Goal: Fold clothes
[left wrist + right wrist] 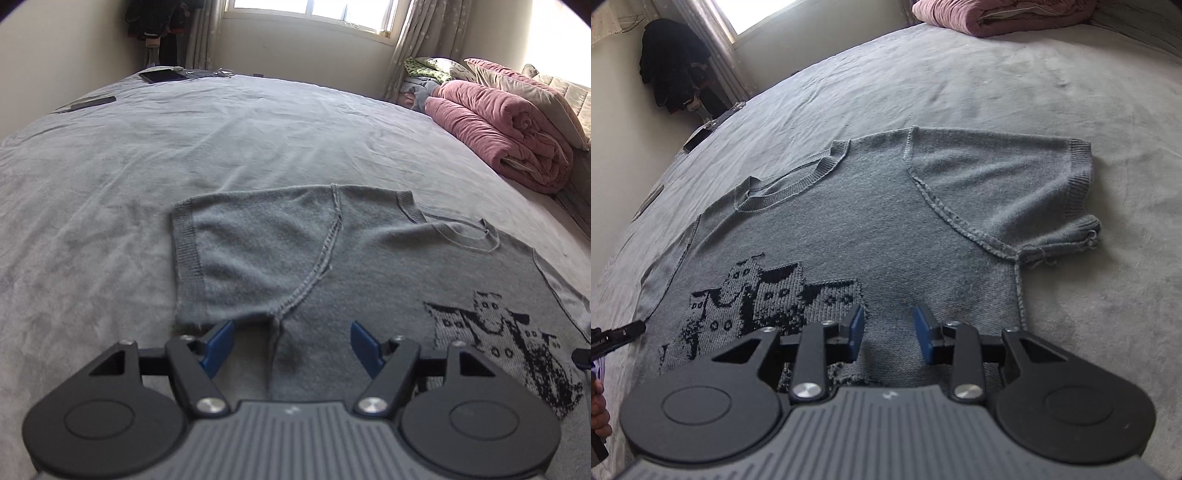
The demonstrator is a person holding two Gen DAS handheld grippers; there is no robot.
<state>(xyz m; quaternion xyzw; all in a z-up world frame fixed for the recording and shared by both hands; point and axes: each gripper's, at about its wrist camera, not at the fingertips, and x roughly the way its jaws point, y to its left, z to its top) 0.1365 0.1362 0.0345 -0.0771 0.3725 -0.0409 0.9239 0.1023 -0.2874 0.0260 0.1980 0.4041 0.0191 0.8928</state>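
Observation:
A grey short-sleeved knit sweater lies flat, face up, on the bed, with a black building pattern on its chest. My left gripper hovers open over the underarm seam beside the sweater's left sleeve, with nothing pressed between its blue pads. My right gripper stands over the sweater's body below the other sleeve, its jaws apart by a moderate gap and gripping nothing. That sleeve's lower cuff corner is bunched up. The left gripper's tip shows at the right wrist view's left edge.
A grey bed sheet covers the bed all around. A rolled pink quilt and pillows lie at the head. A tablet and a phone sit at the far edge. Dark clothes hang by the window wall.

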